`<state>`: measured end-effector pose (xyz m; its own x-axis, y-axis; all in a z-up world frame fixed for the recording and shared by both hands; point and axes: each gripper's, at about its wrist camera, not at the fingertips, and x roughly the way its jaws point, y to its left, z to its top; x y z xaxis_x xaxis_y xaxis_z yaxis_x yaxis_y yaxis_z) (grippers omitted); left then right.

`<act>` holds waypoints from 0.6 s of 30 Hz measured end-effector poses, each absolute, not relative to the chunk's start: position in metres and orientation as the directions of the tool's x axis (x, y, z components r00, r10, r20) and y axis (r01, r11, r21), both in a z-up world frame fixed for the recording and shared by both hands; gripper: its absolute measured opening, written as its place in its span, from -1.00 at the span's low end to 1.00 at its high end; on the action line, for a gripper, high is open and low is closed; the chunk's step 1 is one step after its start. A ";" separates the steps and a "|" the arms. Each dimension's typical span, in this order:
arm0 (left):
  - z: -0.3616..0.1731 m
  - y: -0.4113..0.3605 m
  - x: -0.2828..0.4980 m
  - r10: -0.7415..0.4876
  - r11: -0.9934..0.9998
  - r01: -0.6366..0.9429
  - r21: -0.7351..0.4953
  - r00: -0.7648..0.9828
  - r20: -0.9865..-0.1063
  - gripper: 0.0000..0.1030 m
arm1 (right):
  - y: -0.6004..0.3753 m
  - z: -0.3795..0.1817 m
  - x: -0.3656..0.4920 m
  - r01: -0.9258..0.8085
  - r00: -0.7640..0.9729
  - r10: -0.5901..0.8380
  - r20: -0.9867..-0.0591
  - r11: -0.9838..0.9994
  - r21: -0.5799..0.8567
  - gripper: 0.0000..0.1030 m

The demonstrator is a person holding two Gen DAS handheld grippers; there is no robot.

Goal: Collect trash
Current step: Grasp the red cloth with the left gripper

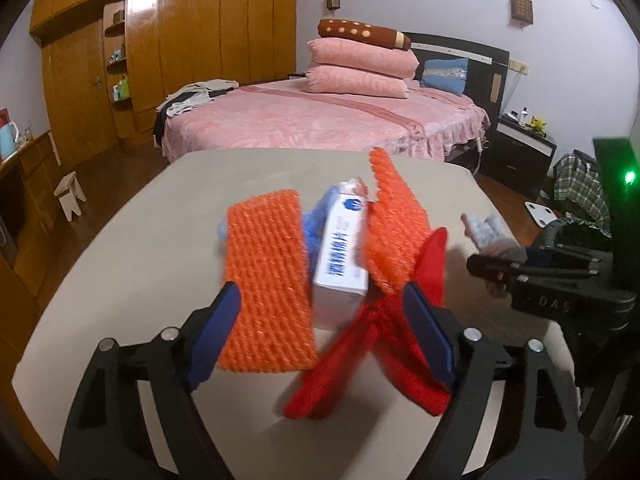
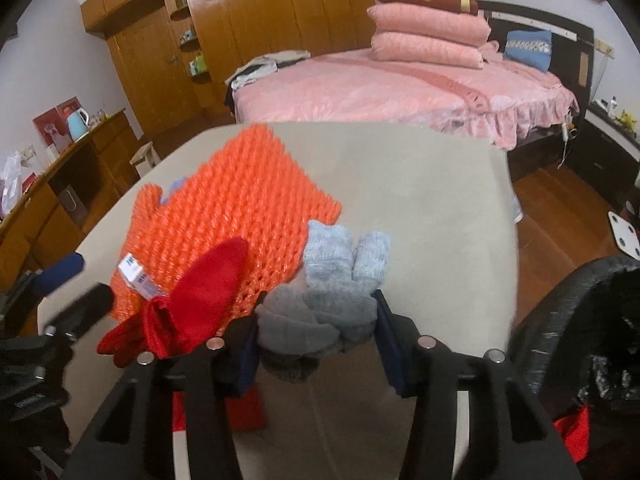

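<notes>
On the beige table lies a heap: orange foam netting, a white box with blue print, a red cloth and something blue behind. My left gripper stands wide around the near end of this heap; the netting brushes its left pad, but I see no firm squeeze. In the right wrist view the netting, the box and the red cloth lie to the left. My right gripper is shut on a bundle of grey knitted socks, which fills the gap between its blue pads.
A black bag gapes at the table's right side, with something red below it. Beyond the table stand a pink bed with stacked pillows, a wooden wardrobe and a dark nightstand. A small stool stands on the wooden floor at left.
</notes>
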<state>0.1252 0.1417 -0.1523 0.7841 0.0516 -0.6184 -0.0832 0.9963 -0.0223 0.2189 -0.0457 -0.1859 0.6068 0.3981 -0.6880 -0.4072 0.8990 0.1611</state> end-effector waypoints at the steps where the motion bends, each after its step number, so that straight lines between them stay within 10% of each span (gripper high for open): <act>1: -0.154 0.138 0.125 0.042 0.997 -0.075 -0.027 0.782 -0.622 0.47 | -0.049 -0.183 0.220 -0.406 0.610 0.397 -0.686 0.900 0.160 -0.04; 13: -0.179 0.094 0.137 -0.008 0.999 -0.017 -0.029 0.724 -0.690 0.13 | -0.075 -0.179 0.213 -0.379 0.622 0.382 -0.683 0.911 0.163 -0.04; 18: -0.192 0.087 0.150 -0.036 0.999 0.003 -0.046 0.669 -0.742 -0.48 | -0.076 -0.177 0.214 -0.380 0.627 0.386 -0.677 0.910 0.167 -0.04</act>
